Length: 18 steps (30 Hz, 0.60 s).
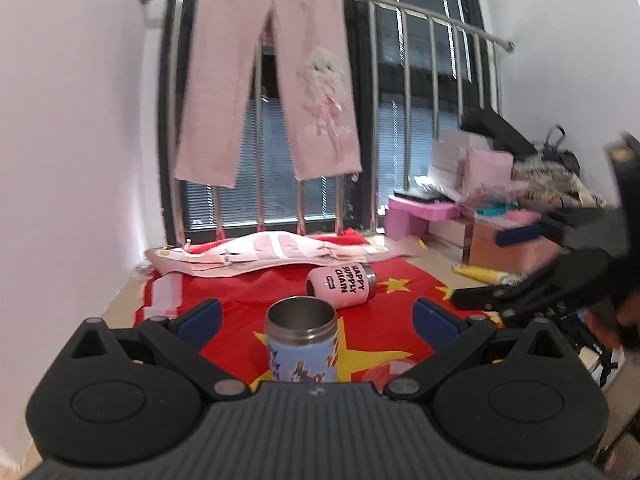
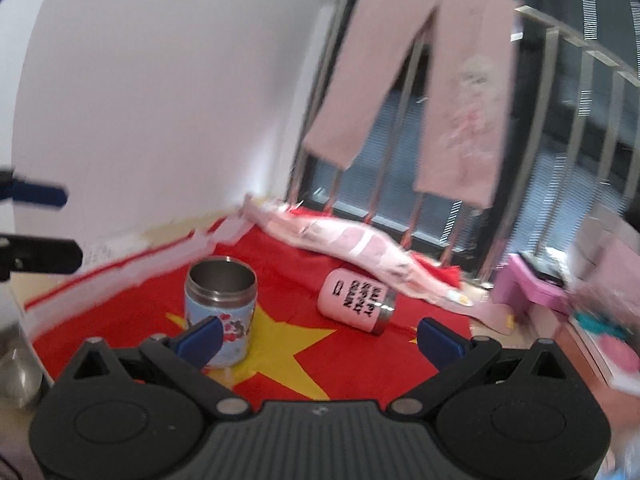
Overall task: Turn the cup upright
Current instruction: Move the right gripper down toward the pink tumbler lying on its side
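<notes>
A blue steel cup (image 1: 302, 346) stands upright on the red cloth (image 1: 240, 300), its open mouth up. My left gripper (image 1: 318, 320) is open, its blue pads either side of the cup and not touching it. A pink cup (image 1: 341, 284) with black lettering lies on its side farther back. In the right wrist view the blue cup (image 2: 220, 304) stands at the left and the pink cup (image 2: 358, 302) lies ahead. My right gripper (image 2: 320, 338) is open and empty, short of the pink cup. The left gripper's fingers (image 2: 38, 196) show at the left edge.
Folded pink-and-white clothes (image 1: 264, 254) lie at the cloth's far edge. Pink trousers (image 1: 272, 80) hang on a steel railing (image 1: 400, 4) before the window. Boxes and clutter (image 1: 500, 200) fill the right side. A white wall (image 1: 80, 120) stands to the left.
</notes>
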Tool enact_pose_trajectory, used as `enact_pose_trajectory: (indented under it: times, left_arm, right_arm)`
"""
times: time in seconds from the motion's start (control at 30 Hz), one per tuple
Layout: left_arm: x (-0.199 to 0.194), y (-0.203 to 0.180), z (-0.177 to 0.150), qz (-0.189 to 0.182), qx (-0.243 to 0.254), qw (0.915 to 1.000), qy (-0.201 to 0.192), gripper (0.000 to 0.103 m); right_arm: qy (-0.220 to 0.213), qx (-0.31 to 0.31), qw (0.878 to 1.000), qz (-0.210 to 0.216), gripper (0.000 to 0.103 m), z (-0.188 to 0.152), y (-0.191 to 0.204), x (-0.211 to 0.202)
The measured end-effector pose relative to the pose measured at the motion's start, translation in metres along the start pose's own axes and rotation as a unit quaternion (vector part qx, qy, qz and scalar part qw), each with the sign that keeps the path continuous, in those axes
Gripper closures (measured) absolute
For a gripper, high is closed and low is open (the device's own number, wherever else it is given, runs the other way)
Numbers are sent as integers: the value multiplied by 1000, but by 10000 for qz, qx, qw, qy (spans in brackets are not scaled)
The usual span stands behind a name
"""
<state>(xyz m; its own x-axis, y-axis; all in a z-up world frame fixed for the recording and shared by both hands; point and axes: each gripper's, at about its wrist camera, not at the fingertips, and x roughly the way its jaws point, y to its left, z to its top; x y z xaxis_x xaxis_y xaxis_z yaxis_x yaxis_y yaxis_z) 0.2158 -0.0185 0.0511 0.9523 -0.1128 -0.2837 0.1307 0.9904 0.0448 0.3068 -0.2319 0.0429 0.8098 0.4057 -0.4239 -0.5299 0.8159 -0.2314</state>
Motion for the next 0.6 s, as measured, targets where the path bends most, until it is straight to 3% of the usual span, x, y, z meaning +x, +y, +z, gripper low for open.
enact_pose_trajectory:
  times: [0.13,0.23,0.4,0.5,0.6]
  left_arm:
    - [42,3,18,-126,47,9987,496,0]
    - [70,6,33,-204,136,9969,746,0]
    - [103,8,50,-361,271,9928,1112,0]
    - [123,12,53,-239,290,9909,1294,0]
    - [143,18,58,-116,294,9889,1455,0]
  right_arm:
    - [616,-638,9949,475,0,23,-18,53]
    - [1079,-1339,9824,730,0,41,-24,97]
    - [1826,-2476,9428,1284,0,71,-25,171]
    - [2196,-2989,9185,1370,0,80,-25,217]
    - [2371,-3250,9039,1453,0,81,-25,251]
